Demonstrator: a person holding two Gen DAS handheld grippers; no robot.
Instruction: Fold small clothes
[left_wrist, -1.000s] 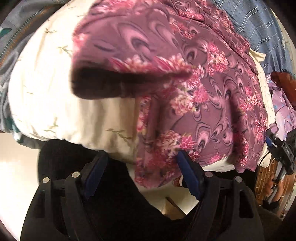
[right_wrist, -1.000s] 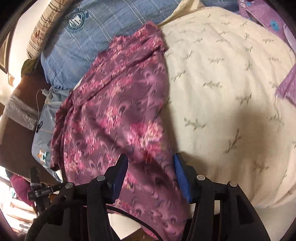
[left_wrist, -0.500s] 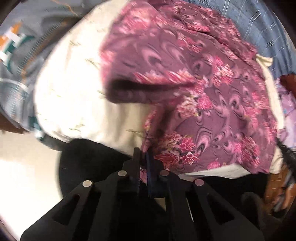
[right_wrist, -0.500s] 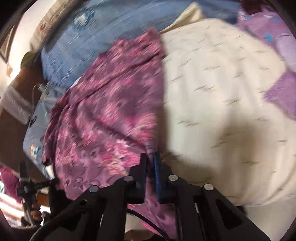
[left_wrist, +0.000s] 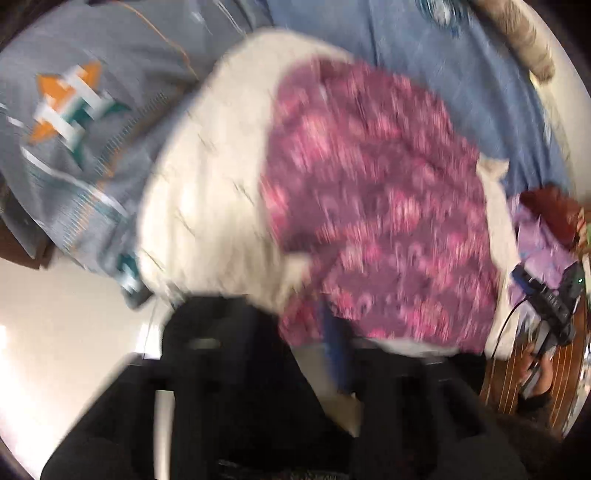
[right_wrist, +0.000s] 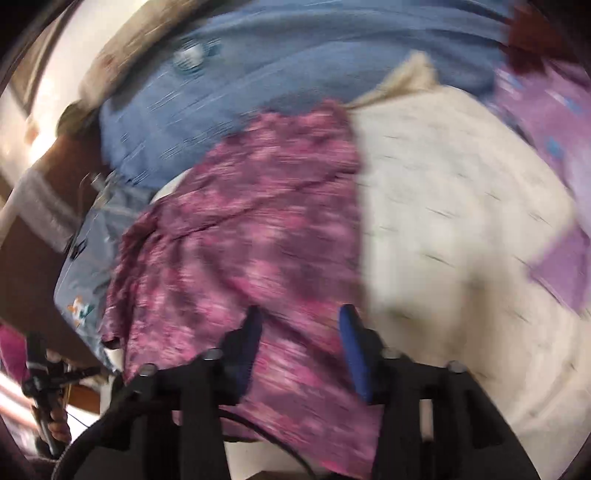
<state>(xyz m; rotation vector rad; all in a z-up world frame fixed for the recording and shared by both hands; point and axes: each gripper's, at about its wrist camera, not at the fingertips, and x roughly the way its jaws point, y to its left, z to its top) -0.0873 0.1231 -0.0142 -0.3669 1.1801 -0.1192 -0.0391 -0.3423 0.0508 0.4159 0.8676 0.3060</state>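
A purple and pink floral garment (left_wrist: 376, 206) lies spread on a cream bed cover (left_wrist: 207, 192); both views are motion-blurred. In the left wrist view only one blue finger pad (left_wrist: 334, 347) shows clearly at the garment's near edge, with cloth bunched around it; my left gripper (left_wrist: 325, 343) is too blurred to read. In the right wrist view the garment (right_wrist: 240, 236) lies left of the cream cover (right_wrist: 454, 229). My right gripper (right_wrist: 301, 332) is open, its fingers apart over the garment's near edge, holding nothing.
A blue checked cloth (right_wrist: 295, 66) lies at the far side of the bed. A grey pillowcase with an orange and teal logo (left_wrist: 70, 122) is at the left. Lilac clothes (right_wrist: 550, 122) lie at the right. A dark device with a cable (left_wrist: 550, 299) is beyond the bed edge.
My right gripper was shut on the garment's edge half a second ago and has opened, letting it go. Both cameras swing fast and pull back. The folded flap has settled flat.
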